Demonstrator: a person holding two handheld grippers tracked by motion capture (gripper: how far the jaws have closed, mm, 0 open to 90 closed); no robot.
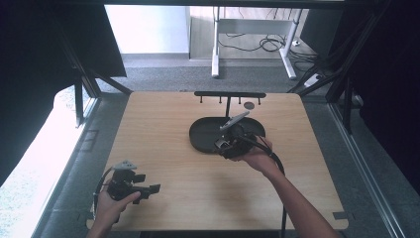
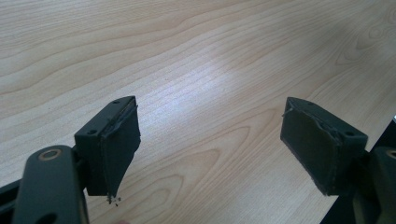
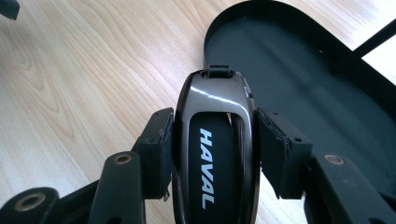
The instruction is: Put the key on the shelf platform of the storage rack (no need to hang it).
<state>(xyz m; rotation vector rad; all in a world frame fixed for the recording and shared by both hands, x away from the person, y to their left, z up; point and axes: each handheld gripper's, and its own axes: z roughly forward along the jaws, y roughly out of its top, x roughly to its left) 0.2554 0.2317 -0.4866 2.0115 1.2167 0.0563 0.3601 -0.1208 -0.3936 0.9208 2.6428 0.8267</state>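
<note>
The right tool (image 3: 215, 149) is pinching a HAVAL key fob (image 3: 215, 154), pointing lengthwise ahead toward the black tray (image 3: 299, 88); the left tool (image 2: 210, 149) is idling, spread.

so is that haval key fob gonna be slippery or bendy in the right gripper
The key fob looks like a rigid shell, so probably stiff. Its glossy rim catches glare, so it may slip. The right gripper clamps its curved sides, so it could twist.
</note>
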